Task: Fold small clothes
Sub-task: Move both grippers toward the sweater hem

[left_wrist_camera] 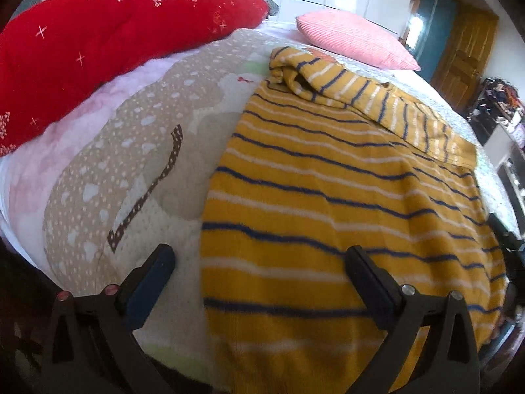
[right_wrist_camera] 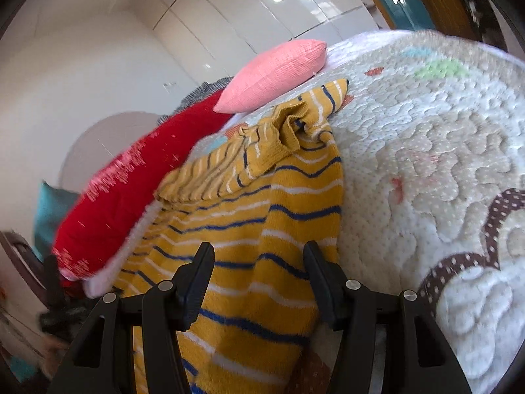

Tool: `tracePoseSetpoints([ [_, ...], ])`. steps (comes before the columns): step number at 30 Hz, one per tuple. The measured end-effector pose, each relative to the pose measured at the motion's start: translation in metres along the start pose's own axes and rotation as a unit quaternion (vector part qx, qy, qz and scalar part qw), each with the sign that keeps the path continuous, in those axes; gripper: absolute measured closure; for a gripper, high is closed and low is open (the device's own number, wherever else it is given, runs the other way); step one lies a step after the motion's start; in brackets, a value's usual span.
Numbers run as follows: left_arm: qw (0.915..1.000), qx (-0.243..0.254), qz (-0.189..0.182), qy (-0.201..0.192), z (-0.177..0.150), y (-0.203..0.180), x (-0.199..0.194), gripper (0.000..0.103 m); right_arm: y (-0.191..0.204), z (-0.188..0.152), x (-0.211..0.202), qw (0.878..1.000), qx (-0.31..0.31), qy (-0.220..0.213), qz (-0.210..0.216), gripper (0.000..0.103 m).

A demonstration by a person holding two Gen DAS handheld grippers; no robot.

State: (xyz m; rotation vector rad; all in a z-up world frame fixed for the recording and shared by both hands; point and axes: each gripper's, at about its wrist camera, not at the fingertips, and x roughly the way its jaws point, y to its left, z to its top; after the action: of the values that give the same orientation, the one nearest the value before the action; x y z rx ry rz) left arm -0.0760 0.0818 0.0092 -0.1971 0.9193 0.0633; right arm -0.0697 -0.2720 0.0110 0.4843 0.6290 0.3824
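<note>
A mustard-yellow sweater (left_wrist_camera: 328,197) with navy and white stripes lies spread on the quilted bedspread (left_wrist_camera: 137,151). One sleeve (left_wrist_camera: 377,105) is folded across its upper part. My left gripper (left_wrist_camera: 261,257) stands wide open low over the sweater's left edge. One finger is over the quilt, the other over the knit, and nothing is pinched. In the right wrist view the same sweater (right_wrist_camera: 262,216) runs down toward the bed's edge. My right gripper (right_wrist_camera: 257,252) is open just above the cloth, and its pads are not pressing on it.
A big red padded cover (left_wrist_camera: 108,29) and a pink pillow (left_wrist_camera: 354,37) lie at the head of the bed. White glossy wardrobe doors (right_wrist_camera: 229,16) stand behind. A wooden door (left_wrist_camera: 466,52) and cluttered shelves (left_wrist_camera: 498,105) are off to the right.
</note>
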Motion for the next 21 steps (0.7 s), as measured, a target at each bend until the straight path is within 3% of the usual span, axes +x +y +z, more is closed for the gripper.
tracePoseSetpoints([
  [2, 0.9997, 0.004, -0.022, 0.005, -0.004, 0.004, -0.007, 0.002, 0.012, -0.008, -0.002, 0.999, -0.032, -0.002, -0.035, 0.043],
  [5, 0.9987, -0.004, -0.050, 0.006, -0.008, 0.013, -0.016, 0.015, 0.034, -0.024, -0.003, 0.990, -0.094, -0.005, -0.103, 0.043],
  [8, 0.9971, -0.031, -0.068, 0.011, -0.007, 0.026, -0.023, 0.028, 0.056, -0.039, 0.001, 0.973, -0.151, -0.005, -0.176, 0.032],
  [10, 0.9957, -0.053, -0.076, 0.014, -0.005, 0.033, -0.028, 0.029, 0.061, -0.043, 0.002, 0.967, -0.158, -0.007, -0.201, 0.027],
  [15, 0.9963, -0.067, -0.054, 0.004, -0.002, 0.036, -0.035, 0.029, 0.051, -0.045, -0.006, 0.972, -0.147, -0.011, -0.181, 0.026],
  [21, 0.9924, -0.088, -0.082, 0.028, -0.004, 0.039, -0.025, 0.027, 0.053, -0.055, -0.021, 0.972, -0.159, -0.007, -0.173, 0.026],
])
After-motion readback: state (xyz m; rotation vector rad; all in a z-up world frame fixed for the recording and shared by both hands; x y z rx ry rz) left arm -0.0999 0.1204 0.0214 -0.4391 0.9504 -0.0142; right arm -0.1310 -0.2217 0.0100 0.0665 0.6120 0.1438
